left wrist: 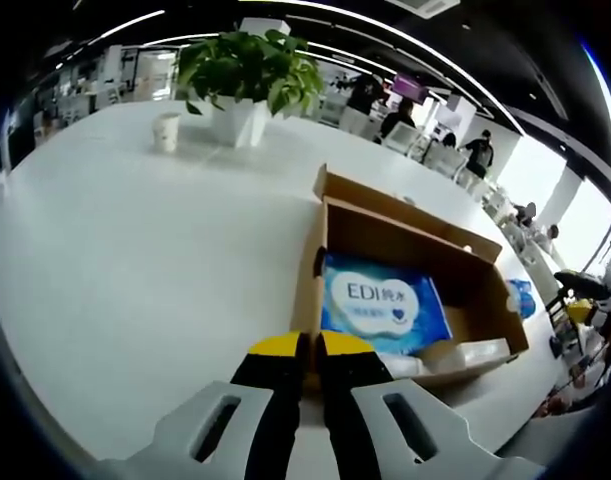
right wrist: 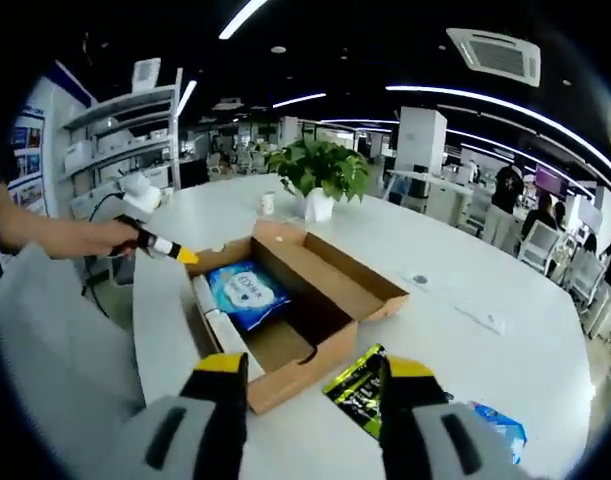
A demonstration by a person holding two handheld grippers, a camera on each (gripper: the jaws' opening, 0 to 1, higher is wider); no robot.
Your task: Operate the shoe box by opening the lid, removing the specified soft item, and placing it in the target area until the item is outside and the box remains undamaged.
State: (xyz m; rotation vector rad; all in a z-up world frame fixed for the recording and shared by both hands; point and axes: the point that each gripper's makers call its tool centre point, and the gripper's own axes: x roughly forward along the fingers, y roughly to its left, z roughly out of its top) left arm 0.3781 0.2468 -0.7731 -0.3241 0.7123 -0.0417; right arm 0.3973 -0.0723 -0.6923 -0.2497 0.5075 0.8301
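White bench [left wrist: 135,260] | box [right wrist: 330,290] lid open | left fingers [left wrist: 310,345] clenched empty, right fingers [right wrist: 315,375] released | next: grasp blue pack [left wrist: 380,305] at 12 o'clock

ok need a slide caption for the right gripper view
Open right gripper above an open shoe box holding a blue tissue pack, green packet on the white table.

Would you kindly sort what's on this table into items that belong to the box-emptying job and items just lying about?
Job:
cardboard shoe box, lid open
blue soft pack inside it
left gripper
right gripper

Lying about:
potted plant
paper cup
green-black packet
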